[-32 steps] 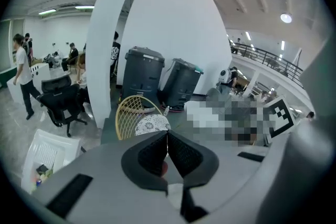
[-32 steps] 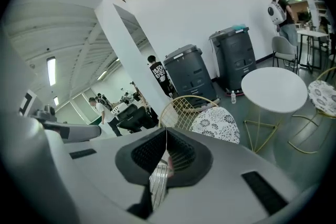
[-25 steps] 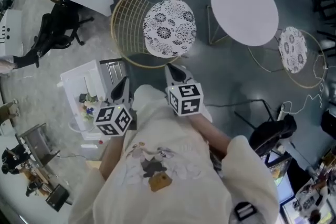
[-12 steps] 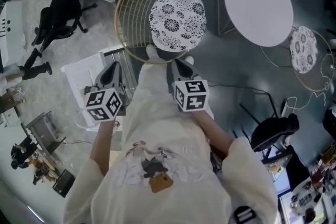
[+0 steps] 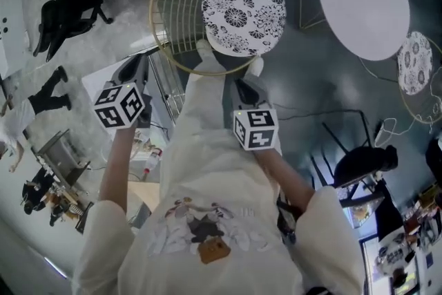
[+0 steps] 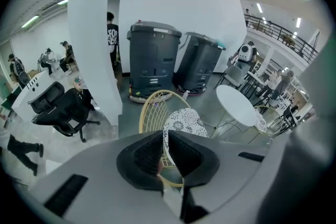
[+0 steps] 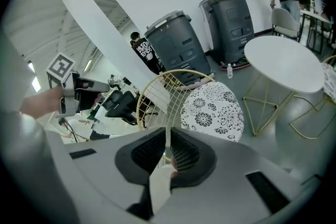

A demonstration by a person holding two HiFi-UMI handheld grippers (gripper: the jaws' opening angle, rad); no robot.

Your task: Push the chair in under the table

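Observation:
The chair has a round gold wire back [image 5: 176,14] and a black-and-white patterned cushion [image 5: 244,10]. It stands apart from the round white table [image 5: 362,0], which is to its right in the head view. My left gripper [image 5: 133,68] is shut and empty, held out left of the chair's back. My right gripper [image 5: 244,85] is also shut and empty, just short of the chair's near rim, by the person's feet. Past the shut jaws of the left gripper [image 6: 163,136] lie the cushion [image 6: 181,122] and table [image 6: 236,105]. The right gripper [image 7: 167,136] points at the wire back [image 7: 157,97].
A second gold chair [image 5: 414,62] stands beyond the table. A black office chair [image 5: 69,3] and a white cabinet [image 5: 110,83] are at the left, a black stool [image 5: 359,166] at the right. Two grey bins [image 6: 155,57] and a white pillar [image 6: 97,34] stand behind the chair.
The person has stepped up to the chair, feet now at its rim. Both grippers have come lower, and the left one has swung out to the left.

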